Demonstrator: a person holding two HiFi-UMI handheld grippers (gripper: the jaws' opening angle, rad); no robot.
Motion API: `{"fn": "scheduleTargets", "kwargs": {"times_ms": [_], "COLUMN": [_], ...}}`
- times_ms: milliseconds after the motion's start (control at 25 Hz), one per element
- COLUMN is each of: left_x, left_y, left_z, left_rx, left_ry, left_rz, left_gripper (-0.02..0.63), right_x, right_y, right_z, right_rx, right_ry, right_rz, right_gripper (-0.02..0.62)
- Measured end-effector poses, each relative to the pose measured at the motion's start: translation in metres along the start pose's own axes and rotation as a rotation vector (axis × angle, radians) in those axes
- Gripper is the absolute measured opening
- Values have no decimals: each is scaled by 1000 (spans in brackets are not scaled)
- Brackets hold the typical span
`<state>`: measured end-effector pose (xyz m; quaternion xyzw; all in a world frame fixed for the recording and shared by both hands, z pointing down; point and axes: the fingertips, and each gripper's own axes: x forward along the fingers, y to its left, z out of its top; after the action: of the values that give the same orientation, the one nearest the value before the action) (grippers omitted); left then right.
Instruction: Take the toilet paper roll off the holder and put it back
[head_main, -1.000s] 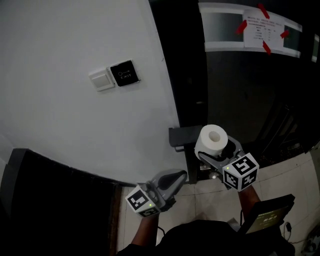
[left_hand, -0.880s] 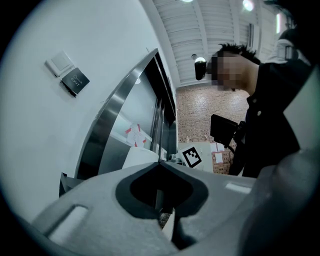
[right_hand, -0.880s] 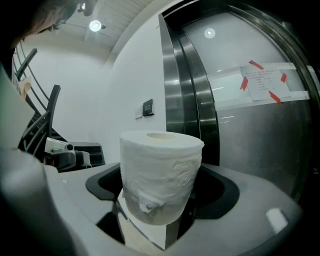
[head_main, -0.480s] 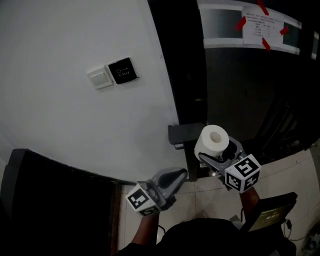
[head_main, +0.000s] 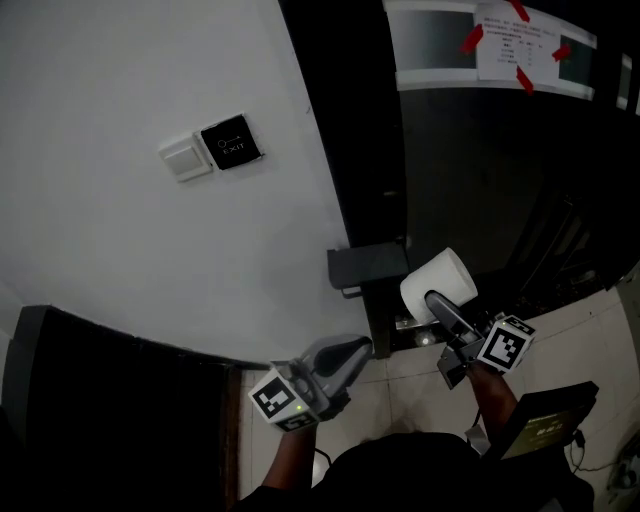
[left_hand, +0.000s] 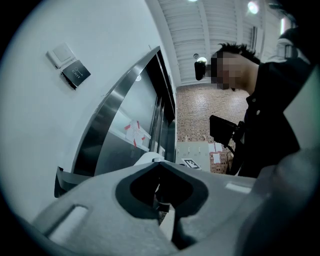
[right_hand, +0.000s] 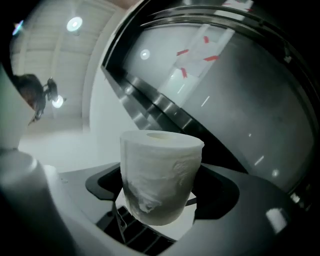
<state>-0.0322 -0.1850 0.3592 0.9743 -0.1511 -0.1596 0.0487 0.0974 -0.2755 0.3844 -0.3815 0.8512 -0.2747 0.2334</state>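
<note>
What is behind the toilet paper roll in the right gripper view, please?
A dark glossy panel with a sheet taped on by red strips. The roll, clamped in the right gripper, covers what lies directly behind it.

We have rolled our right gripper (head_main: 438, 296) over: its marker cube (head_main: 503, 346) has swung out to the right. The toilet paper roll (head_main: 442, 278) in its jaws now shows us its side instead of its core hole, and it has shifted slightly rightward.
</note>
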Motion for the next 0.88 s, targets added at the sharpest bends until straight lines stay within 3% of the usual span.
{"fn": "scheduleTargets", "kwargs": {"times_ms": [120, 200, 560, 880], "left_x": [1, 2, 0, -8], "left_y": [2, 3, 15, 25], "left_z": [-2, -3, -5, -7], "left_rx": [-7, -1, -5, 1], "left_ry": [1, 10, 15, 38], "left_rz": [2, 1, 22, 62], "left_gripper": [-3, -3, -3, -3], "right_x": [-7, -10, 0, 6], "right_y": [-28, -42, -76, -128], "right_z": [1, 1, -9, -22], "right_rx": [210, 283, 347, 399], "right_ry": [-86, -117, -148, -209], "right_rz": [2, -8, -49, -162], "right_gripper": [426, 425, 425, 426]}}
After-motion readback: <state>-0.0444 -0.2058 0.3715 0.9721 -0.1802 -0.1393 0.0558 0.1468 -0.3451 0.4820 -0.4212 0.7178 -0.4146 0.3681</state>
